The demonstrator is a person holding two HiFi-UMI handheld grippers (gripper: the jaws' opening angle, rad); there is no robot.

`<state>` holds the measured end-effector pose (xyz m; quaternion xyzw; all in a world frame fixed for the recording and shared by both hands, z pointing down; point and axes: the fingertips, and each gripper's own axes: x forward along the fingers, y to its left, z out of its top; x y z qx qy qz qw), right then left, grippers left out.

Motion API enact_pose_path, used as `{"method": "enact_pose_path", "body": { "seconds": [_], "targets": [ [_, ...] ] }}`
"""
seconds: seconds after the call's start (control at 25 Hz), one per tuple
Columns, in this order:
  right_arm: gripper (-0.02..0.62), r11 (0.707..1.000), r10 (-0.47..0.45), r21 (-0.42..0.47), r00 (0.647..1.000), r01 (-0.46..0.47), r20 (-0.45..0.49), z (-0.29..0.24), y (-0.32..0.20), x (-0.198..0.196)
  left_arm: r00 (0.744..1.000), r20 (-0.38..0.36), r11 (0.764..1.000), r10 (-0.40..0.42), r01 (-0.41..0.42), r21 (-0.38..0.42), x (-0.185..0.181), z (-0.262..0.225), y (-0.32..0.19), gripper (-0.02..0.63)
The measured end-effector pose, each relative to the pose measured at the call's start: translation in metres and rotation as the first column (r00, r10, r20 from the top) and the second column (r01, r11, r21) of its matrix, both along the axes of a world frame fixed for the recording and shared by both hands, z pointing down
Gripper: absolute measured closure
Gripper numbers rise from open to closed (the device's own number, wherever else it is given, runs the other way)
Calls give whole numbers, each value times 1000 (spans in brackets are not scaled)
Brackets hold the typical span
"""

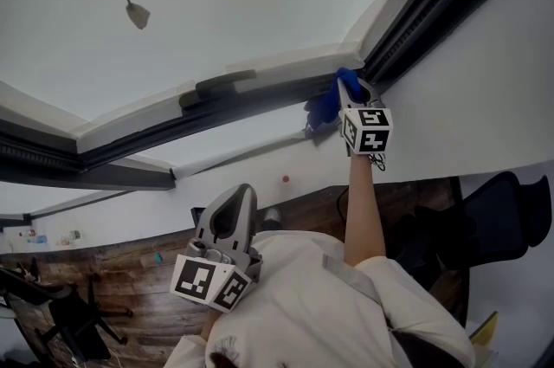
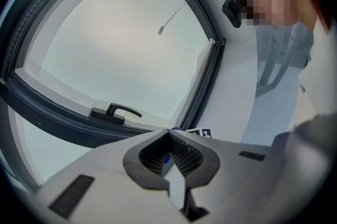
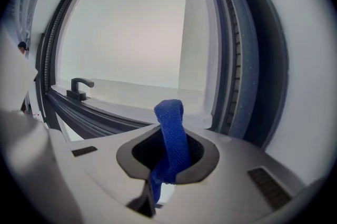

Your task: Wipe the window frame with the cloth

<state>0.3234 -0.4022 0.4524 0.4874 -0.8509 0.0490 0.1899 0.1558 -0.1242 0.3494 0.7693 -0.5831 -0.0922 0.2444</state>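
Head view: right hand-held gripper point(image 1: 344, 85) is up at the window frame point(image 1: 268, 93) corner with the blue cloth point(image 1: 323, 108) bunched there; left hand-held gripper point(image 1: 235, 200) is low by the chest.
Left gripper view: jaws pressed together, empty.
Right gripper view: jaws pinching the cloth, frame corner just ahead.
Best bet: press the cloth flat and drag it along the rail.

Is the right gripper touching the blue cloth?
Touching. The right gripper view shows the right gripper shut on the blue cloth, pinched between its jaws.
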Motion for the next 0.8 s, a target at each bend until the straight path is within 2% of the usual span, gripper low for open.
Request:
{"method": "enact_pose_path", "body": {
  "seconds": [0.8],
  "targets": [
    [543, 997, 81, 5, 995, -81, -56, 0, -19, 37, 1000, -15, 1000, 18, -19, -21, 8, 6, -7, 601]
  ]
}}
